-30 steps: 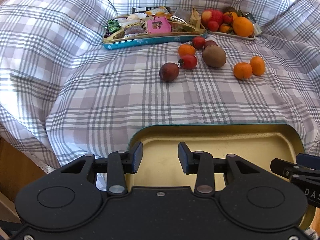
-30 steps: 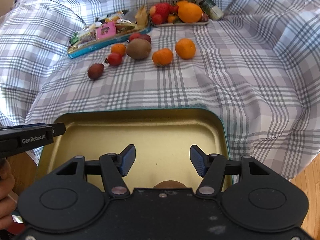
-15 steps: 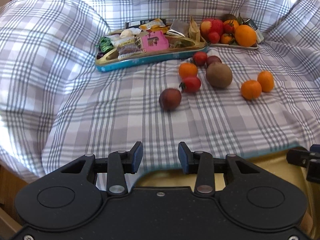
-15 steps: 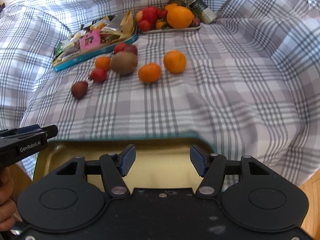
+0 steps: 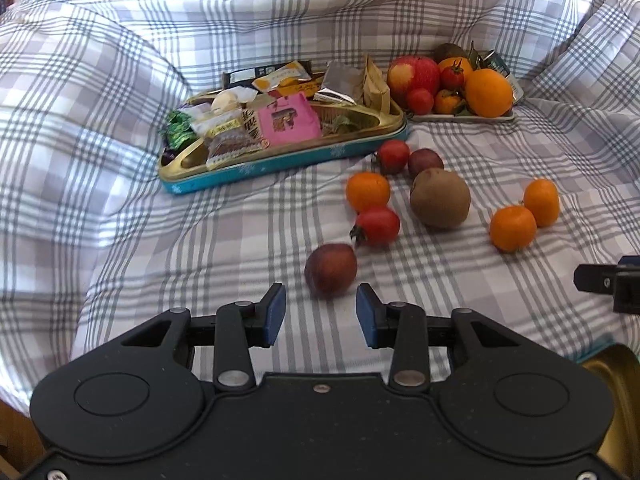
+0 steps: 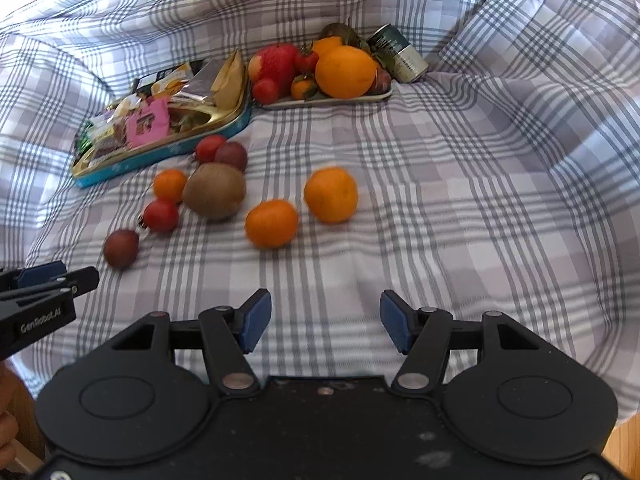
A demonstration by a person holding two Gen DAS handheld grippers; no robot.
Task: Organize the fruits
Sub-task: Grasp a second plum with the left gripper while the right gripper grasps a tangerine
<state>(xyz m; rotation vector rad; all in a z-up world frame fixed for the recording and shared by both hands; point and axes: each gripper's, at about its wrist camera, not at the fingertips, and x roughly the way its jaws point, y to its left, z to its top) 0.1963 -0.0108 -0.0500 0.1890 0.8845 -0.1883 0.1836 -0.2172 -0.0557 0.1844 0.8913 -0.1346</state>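
Note:
Loose fruit lies on a plaid cloth. My left gripper (image 5: 321,314) is open and empty, with a dark red plum (image 5: 331,270) just ahead of its fingertips. Beyond lie a red tomato (image 5: 377,225), a small orange (image 5: 367,191), a brown kiwi (image 5: 440,197) and two mandarins (image 5: 513,227). My right gripper (image 6: 325,322) is open and empty, a short way before a mandarin (image 6: 271,223) and a second mandarin (image 6: 331,195). The plum (image 6: 121,248) lies at its left, next to the left gripper's finger (image 6: 48,280).
A blue tin of snack packets (image 5: 280,156) stands at the back left. A white tray (image 6: 332,100) piled with apple, orange and tomatoes stands behind, with a can (image 6: 397,53) beside it. A gold tin's corner (image 5: 612,364) shows at the lower right.
Both grippers have moved forward from over the empty gold tin, out above the cloth toward the loose fruit. The left gripper now has the plum just before its fingertips. Both stay open.

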